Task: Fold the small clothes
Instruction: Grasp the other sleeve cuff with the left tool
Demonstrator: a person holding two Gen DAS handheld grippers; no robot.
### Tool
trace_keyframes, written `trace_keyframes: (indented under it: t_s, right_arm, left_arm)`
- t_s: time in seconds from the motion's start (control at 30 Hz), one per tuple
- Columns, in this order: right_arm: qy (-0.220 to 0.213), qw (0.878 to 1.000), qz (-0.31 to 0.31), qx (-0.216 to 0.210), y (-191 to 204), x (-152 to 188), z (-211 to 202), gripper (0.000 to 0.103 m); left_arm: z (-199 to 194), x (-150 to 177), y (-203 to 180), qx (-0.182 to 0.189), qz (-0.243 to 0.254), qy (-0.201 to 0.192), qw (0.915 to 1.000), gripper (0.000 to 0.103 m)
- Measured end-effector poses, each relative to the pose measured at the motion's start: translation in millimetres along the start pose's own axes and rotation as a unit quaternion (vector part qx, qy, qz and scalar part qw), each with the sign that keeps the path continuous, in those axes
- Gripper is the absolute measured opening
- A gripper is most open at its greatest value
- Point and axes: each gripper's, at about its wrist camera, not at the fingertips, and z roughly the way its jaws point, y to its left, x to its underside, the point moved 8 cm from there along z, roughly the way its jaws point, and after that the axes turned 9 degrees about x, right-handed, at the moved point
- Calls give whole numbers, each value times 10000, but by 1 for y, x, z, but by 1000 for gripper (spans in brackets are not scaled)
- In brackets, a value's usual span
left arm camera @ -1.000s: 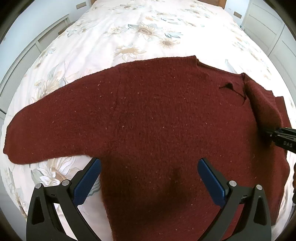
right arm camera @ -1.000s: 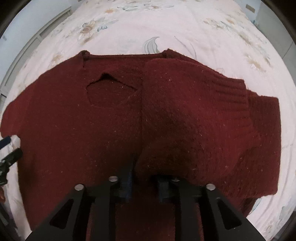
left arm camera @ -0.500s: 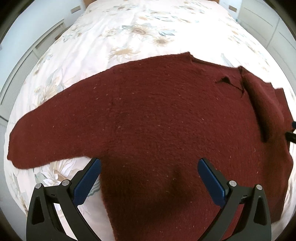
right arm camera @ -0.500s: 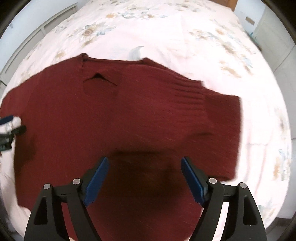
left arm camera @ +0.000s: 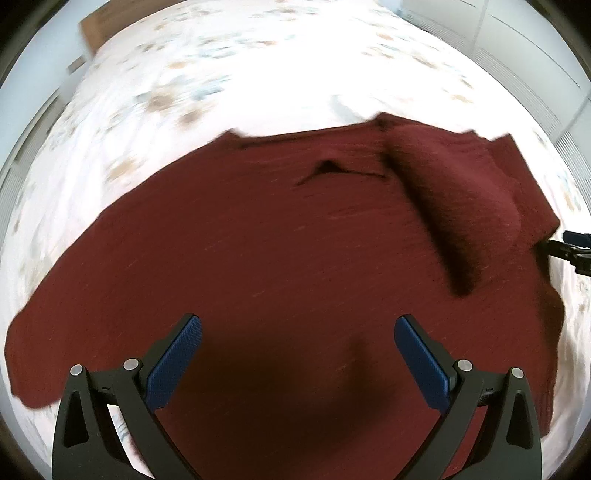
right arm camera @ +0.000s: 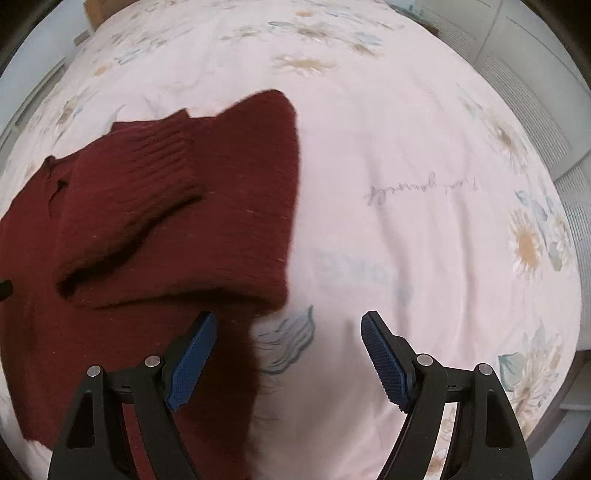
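A dark red knitted sweater (left arm camera: 258,240) lies flat on the bed, its collar at the far edge. One sleeve (left arm camera: 454,195) is folded over the body on the right; the other sleeve (left arm camera: 33,343) stretches out to the left. My left gripper (left arm camera: 295,350) hangs open above the sweater's lower body, nothing between its blue pads. In the right wrist view the sweater (right arm camera: 147,229) fills the left half, with the folded sleeve (right arm camera: 125,199) on top. My right gripper (right arm camera: 288,354) is open over the sweater's right edge and bare sheet, holding nothing. Its tip (left arm camera: 569,247) shows at the left view's right edge.
The bed carries a pale floral cover (right arm camera: 424,184) with wide bare room right of the sweater. White cupboard fronts (left arm camera: 517,55) line the far right, and a wooden headboard (left arm camera: 96,26) stands at the far left end. The bed's edge (right arm camera: 554,387) runs at lower right.
My right gripper let go of the folded sleeve, opened, and swung right off the sweater over bare sheet. My left gripper, open throughout, slid to the right over the sweater's body.
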Motion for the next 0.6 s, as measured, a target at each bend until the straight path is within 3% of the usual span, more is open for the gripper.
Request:
trace_keyframes:
  t_s: [0.27, 0.43, 0.6]
  right_arm:
    - [11, 9999, 51, -159, 7, 5, 7, 81]
    - [36, 9998, 35, -206, 6, 10, 9, 81]
    - [63, 9996, 50, -259, 9, 7, 15, 81]
  left_arm:
    - [12, -38, -77, 181, 899, -138, 9957, 102]
    - [34, -51, -113, 205, 1340, -5, 9908, 102]
    - [61, -55, -142, -73, 1934, 217, 9808, 102]
